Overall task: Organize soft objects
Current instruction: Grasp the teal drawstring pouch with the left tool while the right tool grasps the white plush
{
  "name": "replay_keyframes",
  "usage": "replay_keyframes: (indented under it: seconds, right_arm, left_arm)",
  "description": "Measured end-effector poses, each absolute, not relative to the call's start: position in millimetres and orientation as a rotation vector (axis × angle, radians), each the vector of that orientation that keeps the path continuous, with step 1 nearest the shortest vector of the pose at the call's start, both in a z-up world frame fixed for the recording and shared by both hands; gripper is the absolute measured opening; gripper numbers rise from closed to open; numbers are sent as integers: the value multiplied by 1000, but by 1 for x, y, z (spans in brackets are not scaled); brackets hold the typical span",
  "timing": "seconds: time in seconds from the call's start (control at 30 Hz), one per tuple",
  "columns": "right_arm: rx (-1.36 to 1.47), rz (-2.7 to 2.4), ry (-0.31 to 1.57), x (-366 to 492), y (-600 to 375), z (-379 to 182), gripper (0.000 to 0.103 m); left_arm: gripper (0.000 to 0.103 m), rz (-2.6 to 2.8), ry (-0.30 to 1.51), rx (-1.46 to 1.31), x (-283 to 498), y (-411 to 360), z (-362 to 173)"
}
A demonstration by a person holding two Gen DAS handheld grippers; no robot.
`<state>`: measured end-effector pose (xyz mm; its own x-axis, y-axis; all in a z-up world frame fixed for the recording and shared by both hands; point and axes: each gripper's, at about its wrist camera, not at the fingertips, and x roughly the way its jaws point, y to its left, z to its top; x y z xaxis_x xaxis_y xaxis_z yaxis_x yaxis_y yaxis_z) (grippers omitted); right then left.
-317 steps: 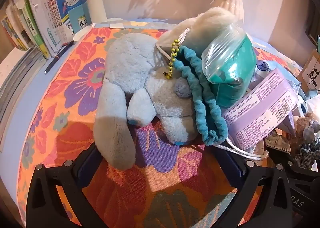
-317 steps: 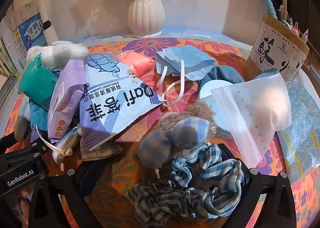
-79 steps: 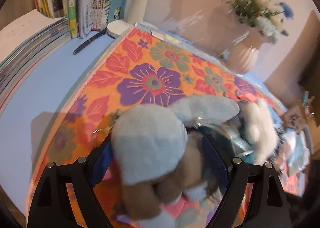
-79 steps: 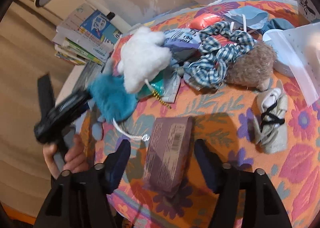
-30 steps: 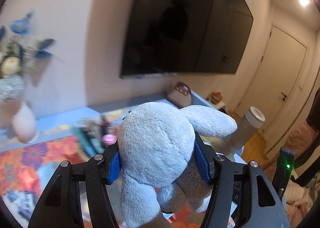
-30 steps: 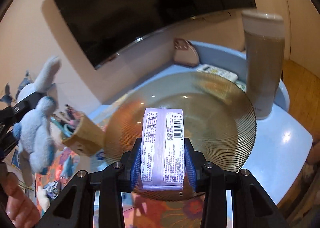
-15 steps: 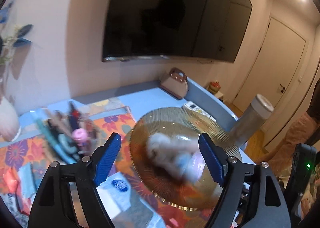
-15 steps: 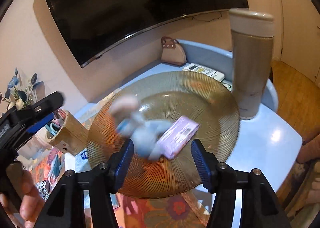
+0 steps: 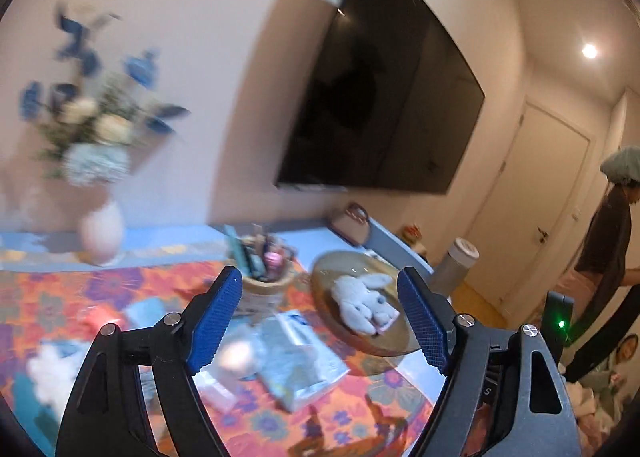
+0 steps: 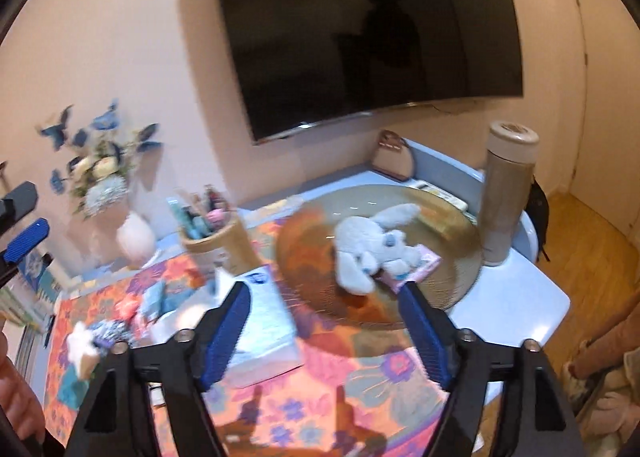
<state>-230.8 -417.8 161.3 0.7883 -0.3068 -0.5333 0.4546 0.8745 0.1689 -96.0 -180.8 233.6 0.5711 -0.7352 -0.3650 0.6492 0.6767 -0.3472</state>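
Note:
A pale blue plush bunny [image 10: 370, 247] [image 9: 362, 303] lies on the amber ribbed glass plate [image 10: 448, 217] [image 9: 324, 277] at the table's right end. A lilac packet [image 10: 416, 267] [image 9: 388, 315] pokes out beside and under it. My left gripper [image 9: 320, 321] hangs back above the floral cloth, its jaws opening with nothing between them. My right gripper [image 10: 326, 331] is likewise off the plate, jaws opening and empty. The left gripper's blue pad [image 10: 26, 241] shows at the left edge of the right wrist view.
A wooden pen cup [image 10: 220, 237] stands left of the plate, a tall beige flask [image 10: 506, 193] to its right. A white vase of flowers [image 10: 134, 235], pouches, a zip bag and a white plush [image 9: 52, 371] lie on the floral cloth [image 10: 312, 397]. A person [image 9: 608, 237] stands far right.
Both grippers let go of the bunny and the lilac packet, which dropped onto the plate. Both have since pulled back and up from it, jaws wider.

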Motion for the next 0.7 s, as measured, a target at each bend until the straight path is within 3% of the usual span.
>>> replay_keyframes:
  seconds: [0.17,0.27,0.7]
  right_arm:
    - [234,-323,527,-223,-363,163,80]
    - [228,-241,561,-207,-330,154,86]
    - [301,65,843,-121,-217,65,89]
  left_arm:
    - [89,-686,496,-249,-106,-114,232]
    - [89,-563,504,-268,-108,-72,220]
    - [89,-145,650,-301,-98,74,121]
